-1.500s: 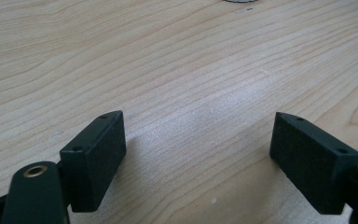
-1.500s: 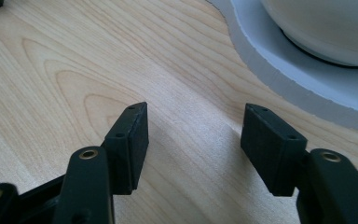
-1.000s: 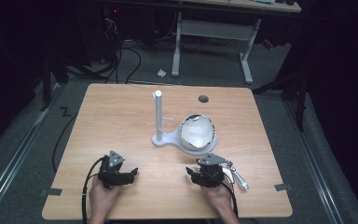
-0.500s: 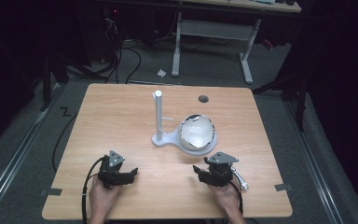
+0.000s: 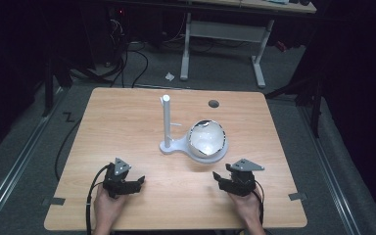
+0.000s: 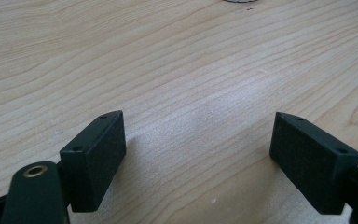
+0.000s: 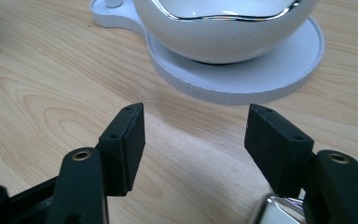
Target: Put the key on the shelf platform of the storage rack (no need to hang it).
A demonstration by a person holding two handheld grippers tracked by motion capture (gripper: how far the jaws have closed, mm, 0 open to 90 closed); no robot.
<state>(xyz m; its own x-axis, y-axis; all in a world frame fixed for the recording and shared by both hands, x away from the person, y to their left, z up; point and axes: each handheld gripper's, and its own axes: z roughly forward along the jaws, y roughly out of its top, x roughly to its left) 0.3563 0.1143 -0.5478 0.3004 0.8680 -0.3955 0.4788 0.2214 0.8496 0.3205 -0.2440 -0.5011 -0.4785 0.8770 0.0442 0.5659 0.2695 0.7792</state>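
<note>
Nearest the person, at the near edge of the wooden table (image 5: 127, 117), both hands come up from below, each holding a gripper that rests low over the wood. The left gripper (image 5: 136, 182) sits at the near left, its jaws spread wide with bare wood grain between them, as the left gripper view (image 6: 198, 154) shows; nothing is touched or held. The right gripper (image 5: 218, 178) sits at the near right, its grey three-cornered plate on top and a cable trailing back beside the wrist. Its jaws have just been opening and now stand well apart with nothing between them; in the right gripper view (image 7: 195, 144) a small shiny silver piece (image 7: 272, 213) peeks out at the bottom edge just under the right jaw, too cropped to tell what it is. Just beyond the right gripper, near the middle of the table, stands the white bowl (image 5: 206, 138), upright, with a wavy silver rim, seated on the round plate of a white stand (image 7: 242, 79). The stand's thin upright post (image 5: 166, 120) rises to the left of the bowl. Farther back, a small dark round hole (image 5: 213, 104) marks the tabletop near its far edge.
</note>
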